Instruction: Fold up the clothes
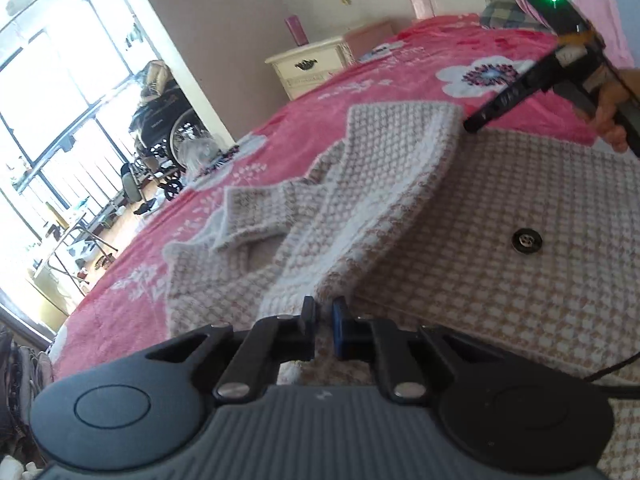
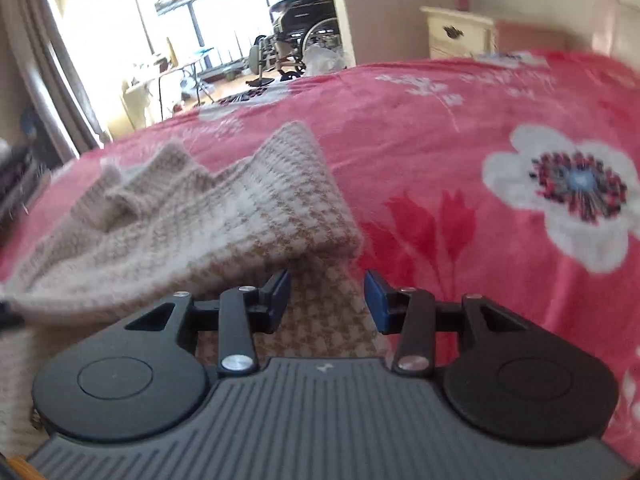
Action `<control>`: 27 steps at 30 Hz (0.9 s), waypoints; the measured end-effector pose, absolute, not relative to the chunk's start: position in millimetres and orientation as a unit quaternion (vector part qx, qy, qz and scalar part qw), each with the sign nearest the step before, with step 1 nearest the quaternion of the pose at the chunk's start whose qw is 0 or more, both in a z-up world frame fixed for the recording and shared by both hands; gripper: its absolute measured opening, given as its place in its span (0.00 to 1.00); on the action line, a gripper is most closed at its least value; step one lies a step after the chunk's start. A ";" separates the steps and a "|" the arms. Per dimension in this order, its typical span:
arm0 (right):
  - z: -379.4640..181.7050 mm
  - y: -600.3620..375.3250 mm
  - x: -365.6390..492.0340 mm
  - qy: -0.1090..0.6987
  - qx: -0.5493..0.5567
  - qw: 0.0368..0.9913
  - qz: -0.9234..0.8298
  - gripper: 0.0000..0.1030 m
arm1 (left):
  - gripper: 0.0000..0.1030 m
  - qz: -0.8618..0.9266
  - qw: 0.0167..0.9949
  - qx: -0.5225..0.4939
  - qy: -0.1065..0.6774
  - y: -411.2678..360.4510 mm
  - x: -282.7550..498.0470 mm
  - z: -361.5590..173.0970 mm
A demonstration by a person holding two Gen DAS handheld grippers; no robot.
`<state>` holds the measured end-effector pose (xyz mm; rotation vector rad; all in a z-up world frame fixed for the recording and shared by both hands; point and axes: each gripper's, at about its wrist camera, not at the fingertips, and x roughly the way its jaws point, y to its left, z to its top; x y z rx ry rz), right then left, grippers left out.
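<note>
left tool (image 1: 323, 312) shut over houndstooth sweater (image 1: 500, 264); right tool (image 2: 326, 292) parted.

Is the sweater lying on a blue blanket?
No, the sweater lies on a pink blanket with white flowers.

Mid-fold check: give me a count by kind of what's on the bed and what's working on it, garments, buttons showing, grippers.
Houndstooth knit garment: 1, one side folded over
Dark button showing on it: 1
Grippers: 2, left gripper and right gripper
Pink floral blanket underneath: 1
Total: 5
</note>
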<state>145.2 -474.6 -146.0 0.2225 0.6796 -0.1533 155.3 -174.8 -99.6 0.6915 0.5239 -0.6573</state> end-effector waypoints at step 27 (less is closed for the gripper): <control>-133.9 -475.5 136.2 0.312 0.028 0.949 -0.042 0.49 | 0.34 -0.310 0.809 0.327 0.378 -64.9 153.5 -99.2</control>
